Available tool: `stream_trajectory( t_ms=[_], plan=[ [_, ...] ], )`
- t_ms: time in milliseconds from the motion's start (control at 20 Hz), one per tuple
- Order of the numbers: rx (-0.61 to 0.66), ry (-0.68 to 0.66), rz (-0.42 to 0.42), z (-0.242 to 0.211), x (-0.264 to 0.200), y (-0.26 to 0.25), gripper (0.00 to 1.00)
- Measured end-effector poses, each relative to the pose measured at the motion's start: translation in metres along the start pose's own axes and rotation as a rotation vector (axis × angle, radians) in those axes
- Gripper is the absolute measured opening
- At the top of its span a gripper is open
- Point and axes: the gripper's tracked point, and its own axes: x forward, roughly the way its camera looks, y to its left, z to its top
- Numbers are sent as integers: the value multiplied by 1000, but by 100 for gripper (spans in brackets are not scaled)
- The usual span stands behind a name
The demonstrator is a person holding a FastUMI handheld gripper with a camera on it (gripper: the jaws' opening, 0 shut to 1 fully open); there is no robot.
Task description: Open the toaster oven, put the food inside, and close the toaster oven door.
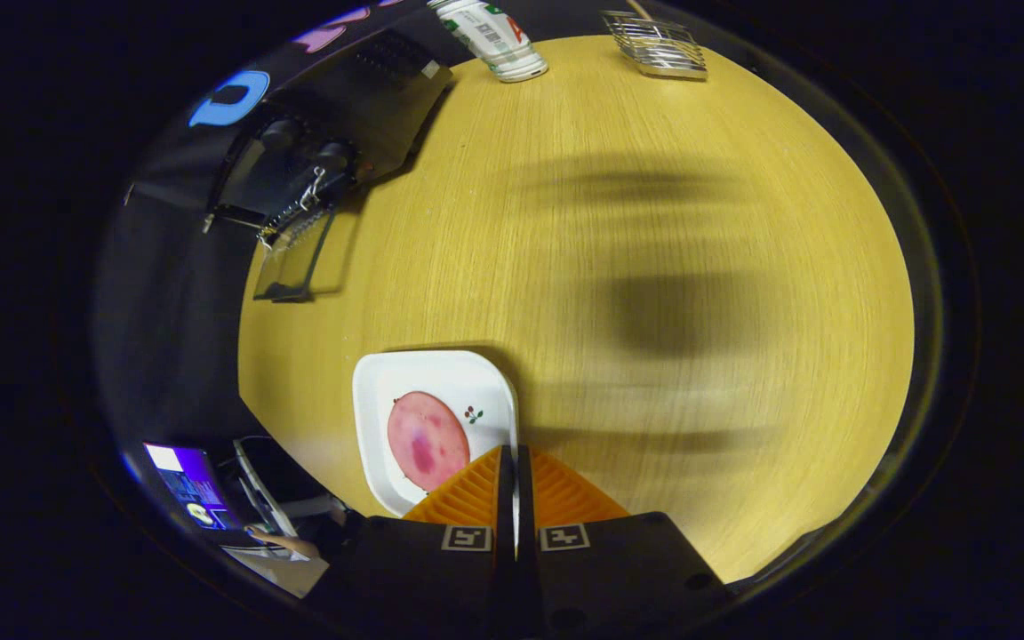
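My gripper (516, 462) is shut on the rim of a white square plate (388, 391), and a thin strip of the rim shows between the two fingers. A round pink slice of food (428, 440) lies on the plate, just left of the fingers. Far beyond them to the left, at the table's edge, stands the black toaster oven (361, 98) with two knobs. Its glass door (294, 253) hangs open towards me.
A wooden table (654, 222) spreads ahead, crossed by dark blurred shadows. A white can (494, 36) and a wire rack (659, 44) stand at its far side. Off the table, near the fingers' left, are a lit screen (188, 484) and a person's hand (281, 540).
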Motion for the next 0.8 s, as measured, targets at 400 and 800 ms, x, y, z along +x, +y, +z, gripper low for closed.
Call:
stream_trajectory(
  t_ms=[400, 800],
  plan=[
    [258, -145, 215, -12, -19, 52, 6],
    [526, -318, 294, -7, -41, 133, 6]
  ],
)
